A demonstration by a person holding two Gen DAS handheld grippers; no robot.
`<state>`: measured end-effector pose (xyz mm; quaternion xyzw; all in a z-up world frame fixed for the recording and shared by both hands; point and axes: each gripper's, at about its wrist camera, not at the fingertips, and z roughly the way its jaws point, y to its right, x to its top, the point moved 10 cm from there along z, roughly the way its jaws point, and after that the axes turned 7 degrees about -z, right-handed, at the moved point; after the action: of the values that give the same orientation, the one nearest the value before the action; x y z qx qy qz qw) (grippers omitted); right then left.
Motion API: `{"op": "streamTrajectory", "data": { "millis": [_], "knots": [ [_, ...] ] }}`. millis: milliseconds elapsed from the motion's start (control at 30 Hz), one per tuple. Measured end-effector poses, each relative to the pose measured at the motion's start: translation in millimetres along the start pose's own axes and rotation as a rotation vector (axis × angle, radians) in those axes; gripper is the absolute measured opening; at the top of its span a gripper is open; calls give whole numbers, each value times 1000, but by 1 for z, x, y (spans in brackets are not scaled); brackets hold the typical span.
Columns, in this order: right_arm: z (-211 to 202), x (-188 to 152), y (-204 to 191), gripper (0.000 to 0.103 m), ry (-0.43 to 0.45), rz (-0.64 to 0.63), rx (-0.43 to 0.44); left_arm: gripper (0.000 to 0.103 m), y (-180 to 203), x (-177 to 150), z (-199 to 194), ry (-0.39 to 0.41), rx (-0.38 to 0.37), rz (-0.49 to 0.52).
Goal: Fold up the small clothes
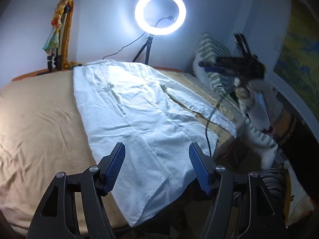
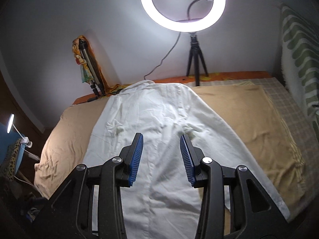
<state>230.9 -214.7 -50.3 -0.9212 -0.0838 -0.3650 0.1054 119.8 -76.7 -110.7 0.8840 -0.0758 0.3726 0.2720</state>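
1. Your left hand-held gripper [image 1: 157, 167] hovers over the near end of the white shirt [image 1: 139, 115]; its blue-padded fingers [image 1: 115, 167] stand wide apart with nothing between them but the cloth lying below.
2. Your right hand-held gripper [image 2: 161, 159] is also spread open and empty, poised above the middle of the white shirt [image 2: 157, 119], with its pads [image 2: 137, 159] to either side of the shirt's centre line.
3. The shirt lies flat and lengthwise on the bed [image 2: 249, 119], its collar end at the far side near the wall and its hem toward you; the sleeves run down along the body.
4. A tan blanket [image 1: 39, 119] covers the bed under the shirt, and a checked sheet [image 2: 279, 99] shows along its right edge.
5. At the far side a lit ring light [image 1: 160, 13] stands on a small black tripod [image 2: 196, 59], its cable trailing left.
6. A folded tripod [image 2: 88, 69] draped with colourful cloth leans against the wall at far left.
7. A green-striped pillow [image 2: 299, 59] stands at the right.
8. In the left wrist view your right gripper [image 1: 235, 65] appears blurred at the right, over the pillow; from that view alone its opening is unclear
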Motion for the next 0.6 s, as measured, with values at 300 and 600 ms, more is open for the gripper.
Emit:
{"op": "streamTrajectory", "data": {
  "millis": [300, 600],
  "knots": [
    [-59, -88, 120, 41, -52, 195, -114, 66, 29, 19, 25, -61, -44, 58],
    [-52, -163, 207, 41, -122, 367, -195, 66, 33, 5, 70, -148, -55, 61]
  ]
}}
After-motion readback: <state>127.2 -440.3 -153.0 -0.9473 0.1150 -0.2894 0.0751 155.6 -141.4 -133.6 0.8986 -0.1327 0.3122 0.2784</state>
